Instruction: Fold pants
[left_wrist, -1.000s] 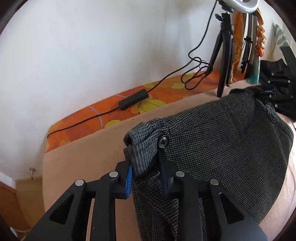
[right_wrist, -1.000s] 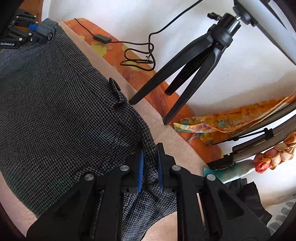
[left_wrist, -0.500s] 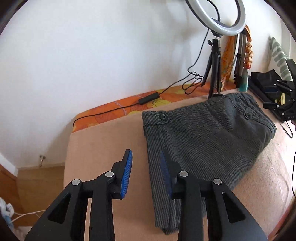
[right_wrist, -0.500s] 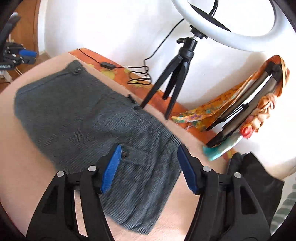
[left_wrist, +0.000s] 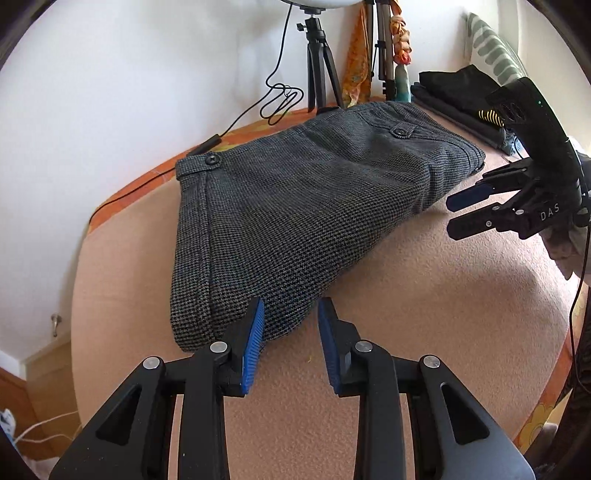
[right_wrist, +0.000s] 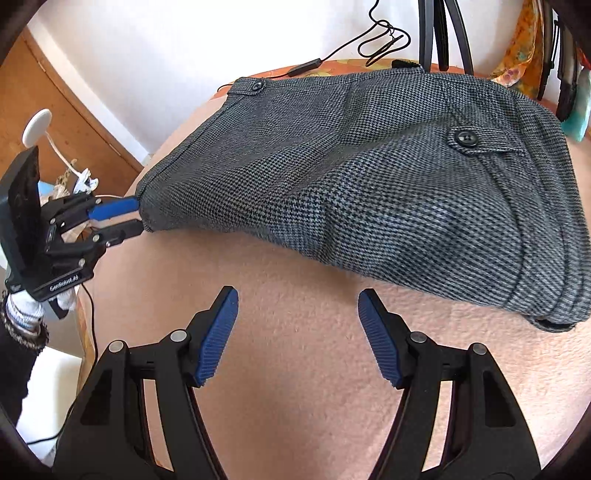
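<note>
The grey houndstooth pants (left_wrist: 295, 206) lie folded on the pink blanket (left_wrist: 424, 314), waistband with buttons toward the wall. They also show in the right wrist view (right_wrist: 369, 177). My left gripper (left_wrist: 290, 314) is open and empty, its fingertips at the near folded edge of the pants; it also shows in the right wrist view (right_wrist: 131, 218) at that corner. My right gripper (right_wrist: 297, 306) is wide open and empty over bare blanket, just short of the pants. It shows in the left wrist view (left_wrist: 458, 214) beside the pants' right end.
A black tripod (left_wrist: 319, 70) and a coiled cable (left_wrist: 280, 99) stand behind the pants by the white wall. Dark folded clothes (left_wrist: 458, 92) lie at the back right. A wooden door (right_wrist: 62, 107) is at the left. The orange flowered bed edge (left_wrist: 140, 184) runs along the wall.
Both grippers have let go of the pants, opened and pulled back toward the near side. The pants now lie flat and folded on the blanket.
</note>
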